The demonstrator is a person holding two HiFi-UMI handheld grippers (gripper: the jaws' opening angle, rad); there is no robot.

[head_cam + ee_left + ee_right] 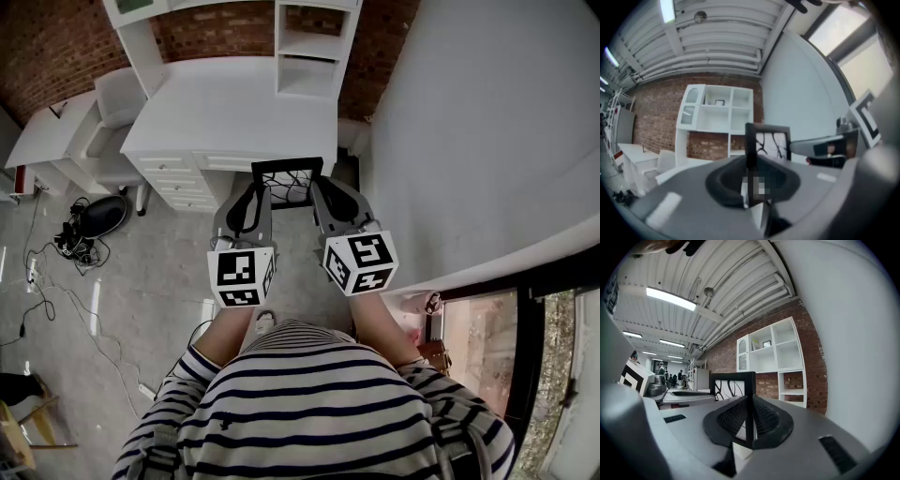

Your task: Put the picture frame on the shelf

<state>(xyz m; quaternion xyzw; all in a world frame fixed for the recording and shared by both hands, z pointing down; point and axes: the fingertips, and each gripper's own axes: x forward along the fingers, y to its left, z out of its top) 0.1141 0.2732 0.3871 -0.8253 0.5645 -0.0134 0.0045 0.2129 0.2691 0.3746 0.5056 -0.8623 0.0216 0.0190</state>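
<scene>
Mid-carry: picture frame (288, 178) clamped at its side edges by left gripper (255, 199) and right gripper (322, 199), well short of shelf (307, 58). Next: step closer, raise toward a compartment, which one hard to tell.

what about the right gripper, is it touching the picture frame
Touching: the right gripper view shows the right gripper clamped on the edge of the picture frame.
</scene>
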